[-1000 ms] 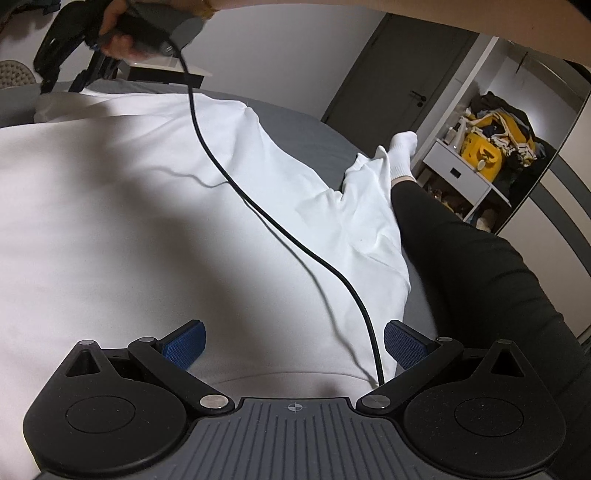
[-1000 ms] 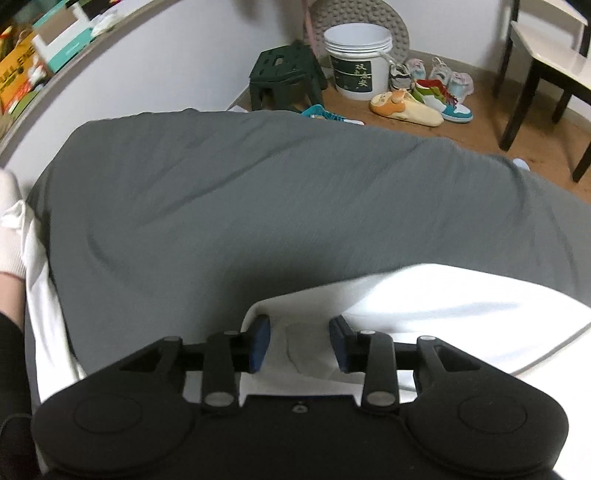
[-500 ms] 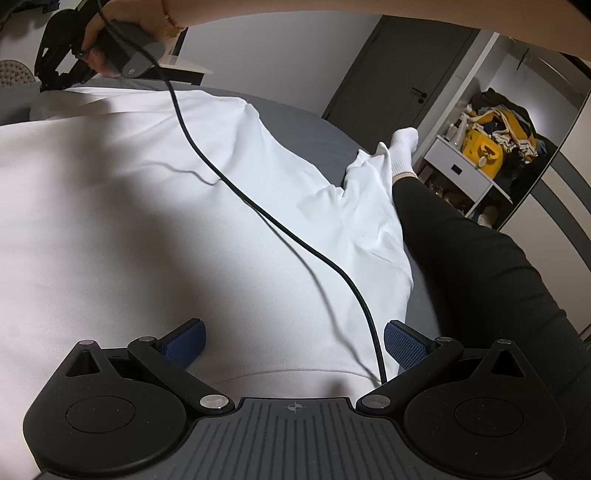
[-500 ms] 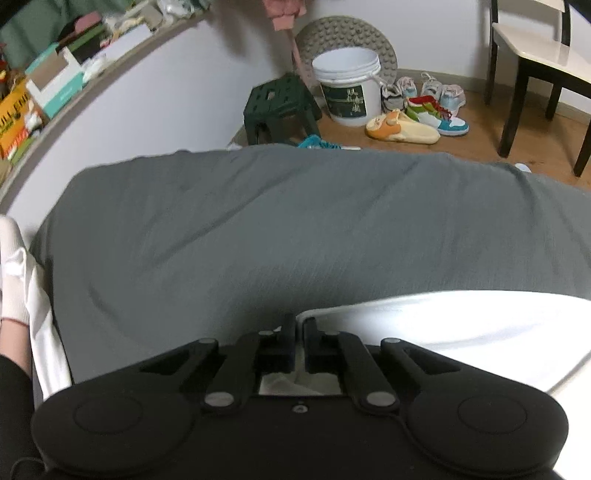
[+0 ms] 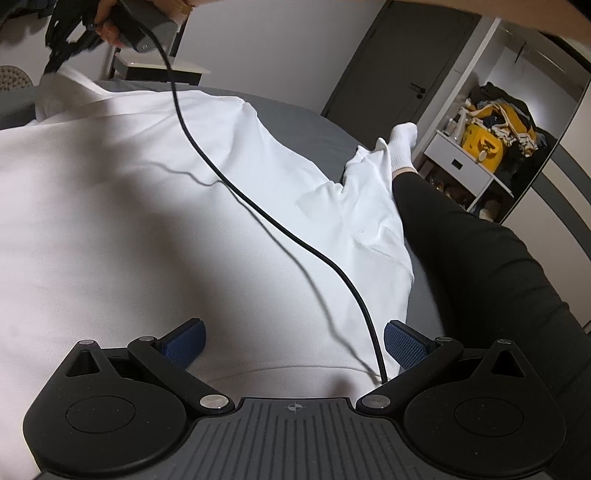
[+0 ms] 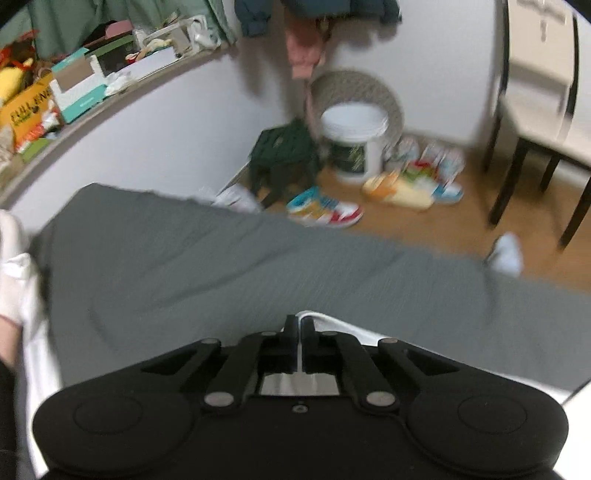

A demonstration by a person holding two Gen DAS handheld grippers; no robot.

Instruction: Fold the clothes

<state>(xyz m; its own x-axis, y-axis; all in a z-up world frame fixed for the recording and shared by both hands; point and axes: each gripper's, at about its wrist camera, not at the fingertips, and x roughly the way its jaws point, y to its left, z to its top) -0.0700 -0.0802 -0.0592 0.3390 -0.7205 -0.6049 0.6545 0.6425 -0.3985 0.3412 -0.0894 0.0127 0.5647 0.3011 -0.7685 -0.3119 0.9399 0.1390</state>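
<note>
Left wrist view first: the left tongs (image 5: 293,341) stand wide, blue pads far apart, with nothing between them but the white garment (image 5: 147,221) lying underneath. That garment spreads across most of the grey bed (image 5: 306,125), smooth in the middle, rumpled at its right edge. A black cable (image 5: 236,192) snakes over the cloth from the near tool up to the far corner. Up there, top left, a hand (image 5: 107,22) grips the right tongs (image 5: 62,48), which point down at the garment's far corner; from here the cloth peaks up toward them, though the tips are too dark to read. On the right, a leg in black (image 5: 480,266) with a white sock (image 5: 400,147) lies along the garment's edge. Behind it, a shelf unit (image 5: 480,147) stuffed with yellow and dark things, and a dark door (image 5: 406,62).

Right wrist view now, and it is blurred. What the other camera couldn't settle shows here: the right tongs (image 6: 299,326) are pinched narrow on a fold of white garment (image 6: 332,325), a sliver of cloth showing between the closed jaws. Grey bed (image 6: 221,277) runs out ahead. Only this side shows the floor (image 6: 443,229) beyond: a white bucket (image 6: 354,147), a dark green stool (image 6: 284,155), bright shoes (image 6: 325,210) and a chair (image 6: 535,92).
</note>
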